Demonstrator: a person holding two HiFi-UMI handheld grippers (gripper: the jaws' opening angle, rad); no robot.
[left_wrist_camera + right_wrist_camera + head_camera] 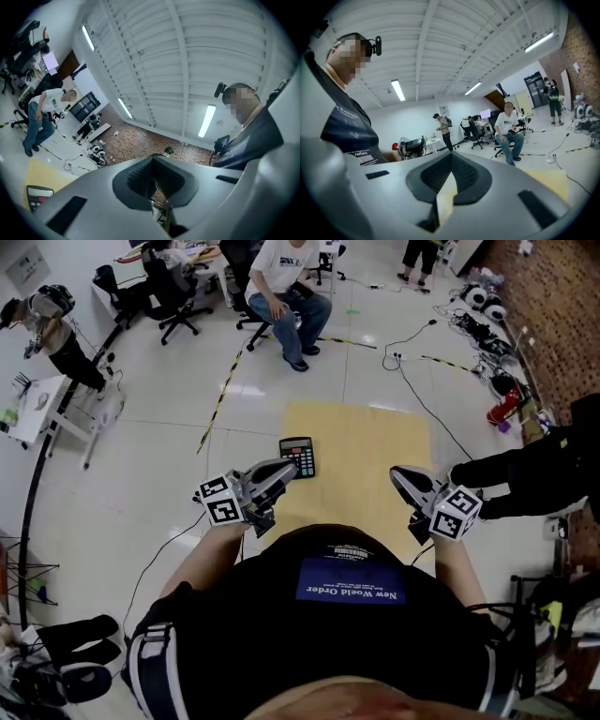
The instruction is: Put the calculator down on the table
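The black calculator point(297, 457) lies flat on the yellow table point(370, 460), near its left edge. My left gripper point(287, 468) is raised just in front of the calculator, with its tips close to the near edge; its jaws are shut and hold nothing. In the left gripper view the closed gripper point(153, 161) points up toward the ceiling, and the calculator point(38, 196) shows low at the left on the table point(44, 171). My right gripper point(399, 475) hovers over the table's right side. Its jaws are shut and empty in the right gripper view point(450, 158).
A seated person point(286, 282) on an office chair is beyond the table. Cables point(417, 390) and striped tape point(220, 399) run across the white floor. A person in black point(530, 474) stands close at the right. A desk point(37, 409) is at the left.
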